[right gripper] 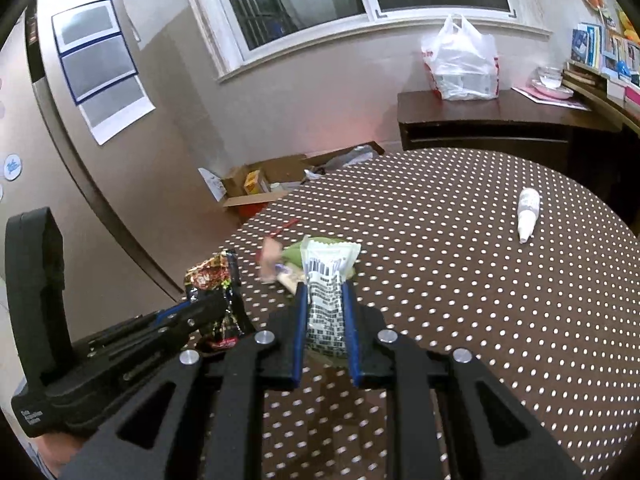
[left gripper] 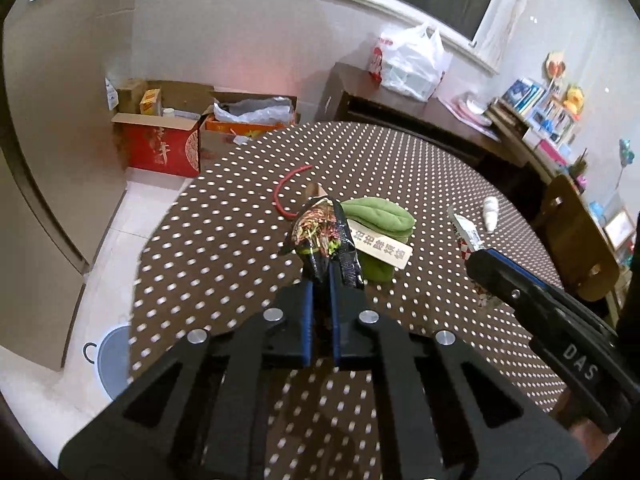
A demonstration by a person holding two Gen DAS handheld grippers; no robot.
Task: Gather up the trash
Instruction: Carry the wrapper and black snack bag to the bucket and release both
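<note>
Dotted tablecloth point(left gripper: 400, 168). My left tongs point(left gripper: 320, 276) pinch a dark snack wrapper point(left gripper: 316, 228); my right tongs point(right gripper: 325, 296) clamp a white wrapper point(right gripper: 326, 276).

The left gripper point(left gripper: 320, 276) pointed forward and downward, its two blue-edged fingers point(left gripper: 307, 312) drawn close together and clamped on a dark crumpled wrapper point(left gripper: 320, 232). The right gripper point(right gripper: 325, 300) was angled downward likewise, its jaws set slightly wider and pressed against both sides of a white printed packet point(right gripper: 326, 280). In the right wrist view, the left gripper entered from the lower left, with part of a hand point(right gripper: 56, 446) visible beneath its body.
</note>
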